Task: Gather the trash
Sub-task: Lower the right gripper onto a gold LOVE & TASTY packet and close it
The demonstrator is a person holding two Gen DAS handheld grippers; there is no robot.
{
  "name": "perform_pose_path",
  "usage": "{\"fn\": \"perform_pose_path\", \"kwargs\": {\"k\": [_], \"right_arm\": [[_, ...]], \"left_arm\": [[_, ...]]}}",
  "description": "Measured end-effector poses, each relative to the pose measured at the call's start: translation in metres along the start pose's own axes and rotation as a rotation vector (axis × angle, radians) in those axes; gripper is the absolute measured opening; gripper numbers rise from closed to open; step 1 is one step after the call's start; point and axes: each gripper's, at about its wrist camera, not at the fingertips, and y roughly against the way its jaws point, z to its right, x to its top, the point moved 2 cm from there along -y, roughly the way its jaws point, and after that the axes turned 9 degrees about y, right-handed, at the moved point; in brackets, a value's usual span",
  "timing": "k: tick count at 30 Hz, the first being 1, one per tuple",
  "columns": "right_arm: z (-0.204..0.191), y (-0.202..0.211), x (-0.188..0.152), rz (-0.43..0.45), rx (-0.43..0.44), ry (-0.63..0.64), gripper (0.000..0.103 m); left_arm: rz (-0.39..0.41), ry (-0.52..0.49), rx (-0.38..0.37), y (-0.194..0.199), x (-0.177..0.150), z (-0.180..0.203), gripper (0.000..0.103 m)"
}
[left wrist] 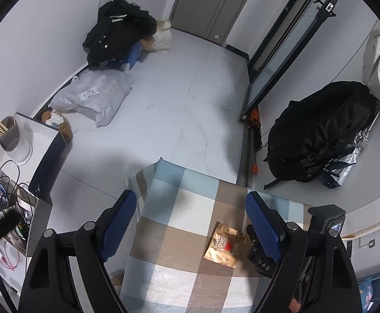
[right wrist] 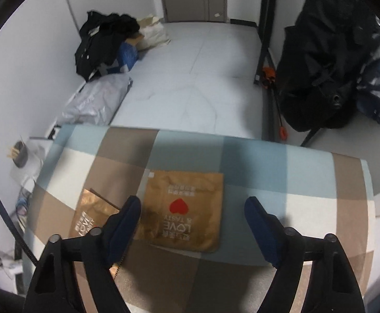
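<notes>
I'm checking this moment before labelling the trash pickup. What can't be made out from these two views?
- Second gold wrapper, right wrist view: partly hidden behind the right gripper finger.
- Small print above the heart on the big gold wrapper, right wrist view: blurred.
- Black object, left wrist view: covered by the left gripper finger.
- Contents of the brown bin, left wrist view: too small.

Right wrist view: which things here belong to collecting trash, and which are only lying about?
For the job:
- flat gold wrapper with the red heart
- second gold wrapper, to its left
- right gripper, open

Only lying about:
- black backpack
- black clothes
- grey plastic bag
</notes>
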Motion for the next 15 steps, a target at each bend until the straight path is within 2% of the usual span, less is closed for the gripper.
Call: {"fn": "perform_pose_path", "kwargs": {"k": [2, 8, 11, 14, 15], "right_arm": [[-0.005, -0.001, 0.001, -0.003, -0.032, 0.028, 0.080], [-0.010, -0.001, 0.004, -0.017, -0.020, 0.062, 0.077], [-0.019, 0.002, 0.002, 0.007, -0.001, 0.142, 0.062], [-0.021, 0.005, 0.000, 0.001, 0.026, 0.171, 0.054], [-0.020, 0.006, 0.000, -0.003, 0.030, 0.170, 0.046]], "left_arm": [[-0.013, 0.009, 0.003, -0.003, 0.001, -0.003, 0.083], [-0.033, 0.022, -0.005, -0.006, 0.002, -0.003, 0.083], [-0.045, 0.035, -0.064, -0.004, -0.001, -0.001, 0.083], [-0.064, 0.040, -0.067, -0.008, -0.001, -0.001, 0.083], [-0.063, 0.049, -0.067, -0.007, 0.000, -0.003, 0.083]]}}
